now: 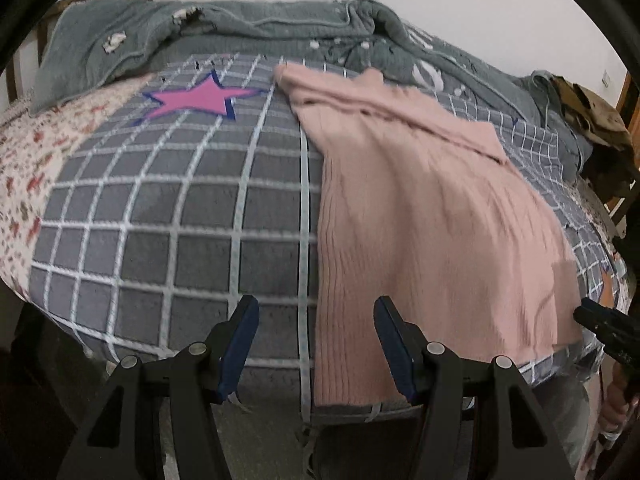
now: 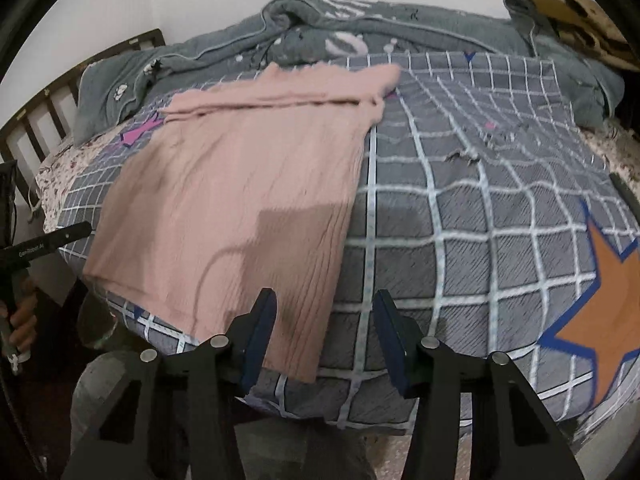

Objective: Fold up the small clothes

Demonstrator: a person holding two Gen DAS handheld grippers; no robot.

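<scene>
A pink ribbed knit garment (image 1: 432, 216) lies spread flat on the grey checked quilt (image 1: 160, 216), its hem at the bed's near edge and its folded top toward the far side. My left gripper (image 1: 316, 312) hangs open over the near edge, at the garment's left bottom corner, with nothing pressed between its pads. In the right wrist view the same garment (image 2: 240, 200) fills the left half of the quilt (image 2: 480, 240). My right gripper (image 2: 326, 308) stands open over the garment's right bottom corner, not touching it.
A grey-green blanket (image 1: 240, 28) is bunched along the far side of the bed. A pink star (image 1: 192, 98) and an orange star (image 2: 604, 300) mark the quilt. A wooden headboard (image 2: 48, 108) is at the left. Olive cloth (image 1: 592, 116) lies at the far right.
</scene>
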